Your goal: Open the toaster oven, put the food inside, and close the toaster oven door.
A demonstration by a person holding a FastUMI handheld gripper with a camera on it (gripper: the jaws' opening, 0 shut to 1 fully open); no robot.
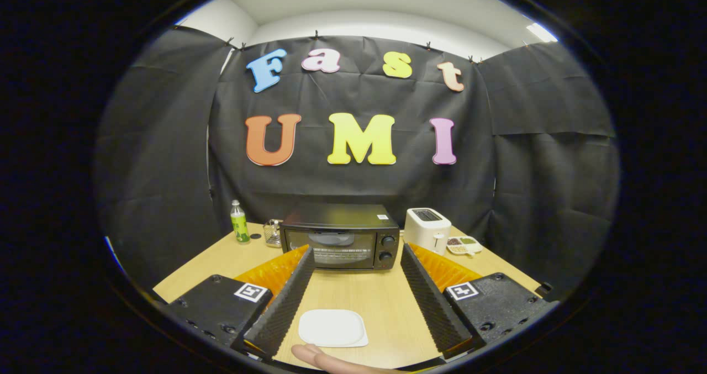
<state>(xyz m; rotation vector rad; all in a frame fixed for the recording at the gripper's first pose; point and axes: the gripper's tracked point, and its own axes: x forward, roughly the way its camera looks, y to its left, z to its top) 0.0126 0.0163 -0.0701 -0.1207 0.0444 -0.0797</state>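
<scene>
my gripper [353,285] hangs wide open and empty, the closed toaster oven [339,237] far ahead; i risk shoving it backward when pulling its door.

Black toaster oven [339,237], door closed, upright beyond the fingers; white plate [333,327] between them

Plate [333,327] between the spread fingers [284,296]; toaster oven [341,236] beyond them; bottle [239,222] beyond-left, toaster [427,228] beyond-right, on table [375,299].

Glossy glass-fronted toaster oven [339,240] — smooth wooden table [381,299]; matt plate [333,327].
</scene>
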